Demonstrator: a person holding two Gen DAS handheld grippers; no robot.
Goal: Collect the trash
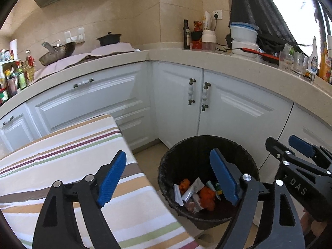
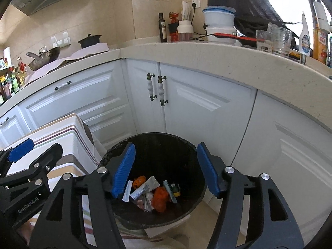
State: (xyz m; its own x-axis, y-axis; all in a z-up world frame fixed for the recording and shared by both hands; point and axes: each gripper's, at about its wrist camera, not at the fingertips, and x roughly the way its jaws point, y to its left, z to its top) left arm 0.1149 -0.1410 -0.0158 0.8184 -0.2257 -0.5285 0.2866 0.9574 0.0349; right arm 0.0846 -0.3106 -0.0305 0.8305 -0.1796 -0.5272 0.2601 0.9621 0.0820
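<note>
Trash (image 2: 151, 193) lay at the bottom of a black bin (image 2: 116, 155), which stood on the floor in the corner formed by the white cabinets (image 2: 99, 101), just beside the right edge of a striped cloth-covered surface (image 1: 62, 155). The contents included white wrappers, 2 orange crumpled pieces and a small green item.

Left side: the striped surface filled the lower left of the left wrist view. On the countertop (image 1: 116, 62) above the cabinets, bottles stood at the far left end, followed by a metal pan (image 1: 56, 51) and a black lidded pot (image 1: 109, 38) resting on a pale cloth.

Centre: the left gripper (image 1: 168, 178) was positioned with 1 blue pad over the striped surface and the other over the bin opening. Its jaws stood wide apart with nothing between them.

Right side: the right gripper (image 2: 166, 169) hung directly above the bin opening, both blue pads framing the contents below. Its jaws were spread apart and held nothing. In the left wrist view it appeared at the right edge, near the left gripper.

Far right: the countertop corner carried a dark bottle (image 2: 162, 28), a white jar (image 2: 184, 31) and stacked white containers (image 2: 220, 23). Clear glasses (image 2: 274, 39) and an orange bottle (image 2: 320, 43) stood along the right edge.
</note>
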